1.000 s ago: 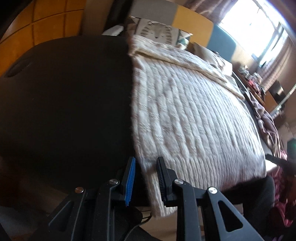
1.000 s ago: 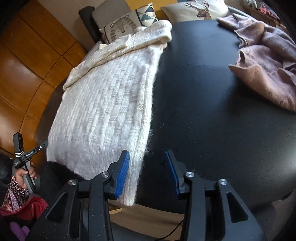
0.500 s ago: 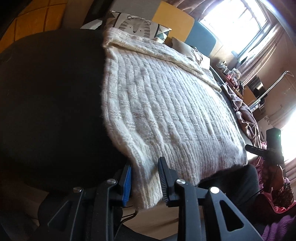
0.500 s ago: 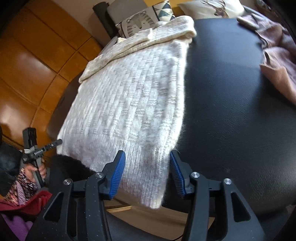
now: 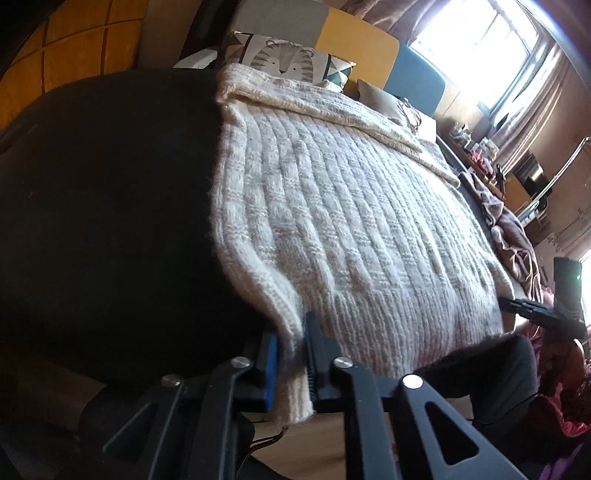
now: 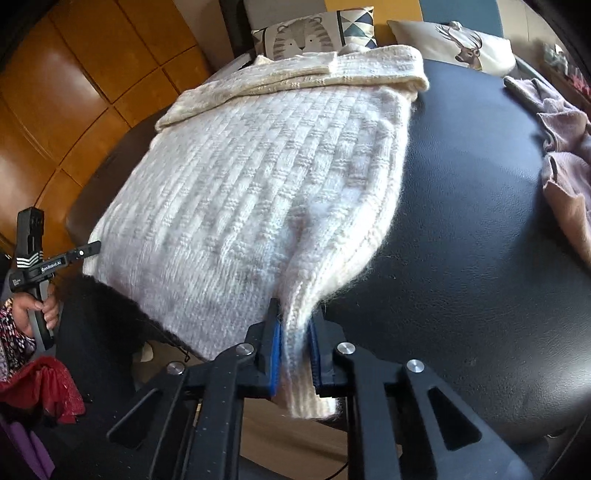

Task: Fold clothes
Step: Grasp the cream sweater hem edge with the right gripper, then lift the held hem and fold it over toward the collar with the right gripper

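Observation:
A cream ribbed knit sweater [image 5: 343,206] lies flat on a black leather surface [image 5: 110,206], with its sleeves folded across the far end. It also shows in the right wrist view [image 6: 258,184]. My left gripper [image 5: 291,354] is shut on the sweater's near left hem corner, which bunches between the jaws. My right gripper [image 6: 295,347] is shut on the near right hem corner, with the fabric pinched into a ridge. The left gripper shows from the side at the left edge of the right wrist view [image 6: 33,258].
A pink garment [image 6: 565,162] lies crumpled on the black surface [image 6: 480,221] to the right. A tiger cushion [image 6: 306,35] and a deer cushion [image 6: 458,44] stand at the far end. A wooden panelled wall [image 6: 74,85] is on the left.
Both grippers have moved onto the sweater's near hem corners and closed on them. The hem now bunches up between each pair of jaws.

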A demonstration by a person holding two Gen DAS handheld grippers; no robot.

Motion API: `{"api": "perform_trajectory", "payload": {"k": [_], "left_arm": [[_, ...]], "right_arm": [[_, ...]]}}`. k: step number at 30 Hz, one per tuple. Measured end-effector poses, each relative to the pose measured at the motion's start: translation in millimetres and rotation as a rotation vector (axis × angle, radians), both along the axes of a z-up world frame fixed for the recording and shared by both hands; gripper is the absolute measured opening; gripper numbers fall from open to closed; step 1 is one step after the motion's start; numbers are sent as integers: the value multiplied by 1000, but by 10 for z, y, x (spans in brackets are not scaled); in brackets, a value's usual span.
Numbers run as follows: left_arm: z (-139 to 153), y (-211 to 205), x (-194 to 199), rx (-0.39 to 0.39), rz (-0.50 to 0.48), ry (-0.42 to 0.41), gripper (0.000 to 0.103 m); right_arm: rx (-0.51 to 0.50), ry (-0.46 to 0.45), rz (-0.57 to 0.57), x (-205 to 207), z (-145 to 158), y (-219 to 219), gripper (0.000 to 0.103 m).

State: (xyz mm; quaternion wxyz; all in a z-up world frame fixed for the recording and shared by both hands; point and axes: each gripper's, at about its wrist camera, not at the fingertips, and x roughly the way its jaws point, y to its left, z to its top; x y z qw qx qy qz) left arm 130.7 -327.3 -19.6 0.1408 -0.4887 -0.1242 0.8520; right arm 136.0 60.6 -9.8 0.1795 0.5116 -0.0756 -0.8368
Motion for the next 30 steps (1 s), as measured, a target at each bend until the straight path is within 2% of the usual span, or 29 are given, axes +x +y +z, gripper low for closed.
{"api": "perform_trajectory", "payload": {"k": [4, 13, 18, 27, 30], "left_arm": [[-20, -49, -16, 41, 7, 1, 7], [17, 123, -37, -4, 7, 27, 5], [62, 176, -13, 11, 9, 48, 5], [385, 36, 102, 80, 26, 127, 5], [475, -10, 152, 107, 39, 145, 5]], "right_arm": [[-38, -7, -20, -2, -14, 40, 13], [-74, -10, -44, 7, -21, 62, 13], [-107, -21, -62, 8, -28, 101, 13], [-314, -46, -127, 37, 85, 395, 11], [-319, -31, -114, 63, 188, 411, 11]]}}
